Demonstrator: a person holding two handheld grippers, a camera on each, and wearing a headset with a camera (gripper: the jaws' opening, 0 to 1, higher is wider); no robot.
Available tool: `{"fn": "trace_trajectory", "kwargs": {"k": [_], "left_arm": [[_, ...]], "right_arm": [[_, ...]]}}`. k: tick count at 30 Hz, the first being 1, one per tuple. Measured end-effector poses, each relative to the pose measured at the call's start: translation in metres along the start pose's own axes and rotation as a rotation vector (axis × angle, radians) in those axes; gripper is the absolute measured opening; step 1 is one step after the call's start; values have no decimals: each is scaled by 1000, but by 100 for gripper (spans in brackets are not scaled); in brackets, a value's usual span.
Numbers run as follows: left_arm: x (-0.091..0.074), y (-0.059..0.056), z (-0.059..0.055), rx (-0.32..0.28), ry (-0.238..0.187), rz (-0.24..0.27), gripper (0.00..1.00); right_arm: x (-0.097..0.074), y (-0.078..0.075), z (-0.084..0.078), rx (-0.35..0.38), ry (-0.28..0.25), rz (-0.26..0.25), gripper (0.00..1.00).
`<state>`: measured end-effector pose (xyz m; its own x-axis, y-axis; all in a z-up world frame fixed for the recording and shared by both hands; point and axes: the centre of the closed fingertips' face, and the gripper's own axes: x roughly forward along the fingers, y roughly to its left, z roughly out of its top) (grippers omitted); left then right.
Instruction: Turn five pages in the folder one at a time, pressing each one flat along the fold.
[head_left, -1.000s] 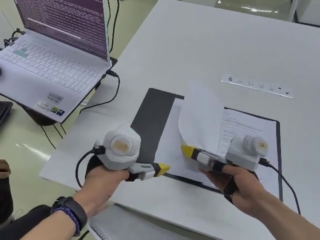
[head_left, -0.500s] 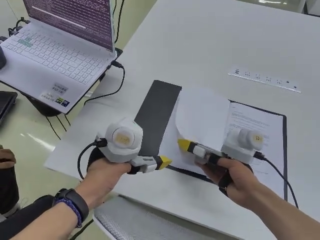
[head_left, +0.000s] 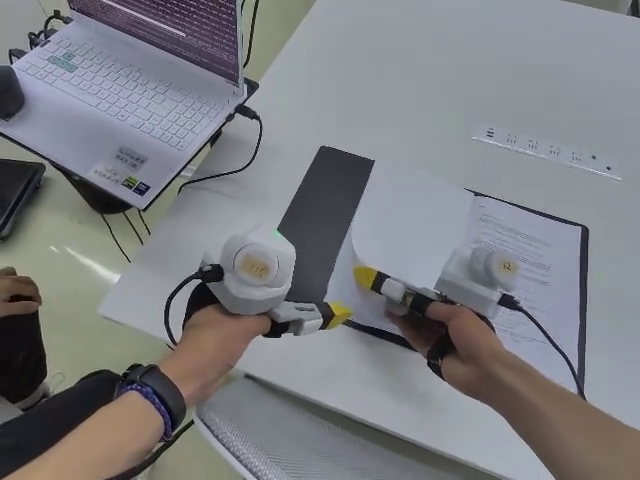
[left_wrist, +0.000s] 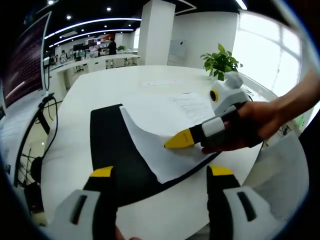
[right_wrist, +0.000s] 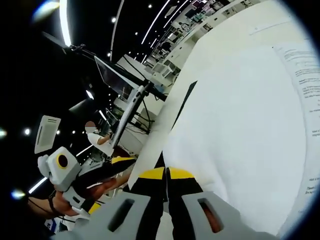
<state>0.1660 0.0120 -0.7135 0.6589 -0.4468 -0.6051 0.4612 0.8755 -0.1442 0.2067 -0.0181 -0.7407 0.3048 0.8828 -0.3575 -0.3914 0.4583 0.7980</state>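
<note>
- Right gripper (head_left: 367, 278): fingers closed on the near edge of a white page (head_left: 410, 230), which is lifted and curves above the open folder (head_left: 322, 220)
- Left gripper (left_wrist: 161, 172): fingers spread apart and holding nothing, poised at the near edge of the folder's black left cover, just beside the right gripper
- The folder lies open on the white tabletop (head_left: 430, 70), close to the person's side, with a printed sheet flat on its right half
- Step in hand, as judged: carrying the page over to the left
- Advice: keep the pinch at the very edge and sweep in an arc over the fold so the sheet neither creases nor pulls at the binding. Lay it on the black cover, then run the free left gripper along the fold
- Whether one sheet or several is pinched cannot be told
- Surroundings: a laptop (head_left: 130, 90) at far left, its cable (head_left: 222, 176) trailing near the left cover, and a power strip (head_left: 545, 152) well beyond the folder
- Obstruction: nothing lies on the landing area, but the left gripper sits near the page's path
</note>
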Motion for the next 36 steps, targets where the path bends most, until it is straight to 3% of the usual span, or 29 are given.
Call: {"fn": "trace_trajectory", "kwargs": {"k": [9, 27, 30, 36], "left_arm": [[0, 5, -2, -15, 2, 6, 73], [4, 1, -7, -29, 19, -8, 73], [4, 1, -8, -27, 21, -8, 73], [9, 1, -16, -38, 40, -9, 73]], "right_arm": [[12, -12, -6, 38, 17, -36, 0], [23, -36, -19, 110, 23, -105, 0], [24, -31, -25, 109, 46, -92, 6], [24, -25, -25, 97, 40, -62, 16]]}}
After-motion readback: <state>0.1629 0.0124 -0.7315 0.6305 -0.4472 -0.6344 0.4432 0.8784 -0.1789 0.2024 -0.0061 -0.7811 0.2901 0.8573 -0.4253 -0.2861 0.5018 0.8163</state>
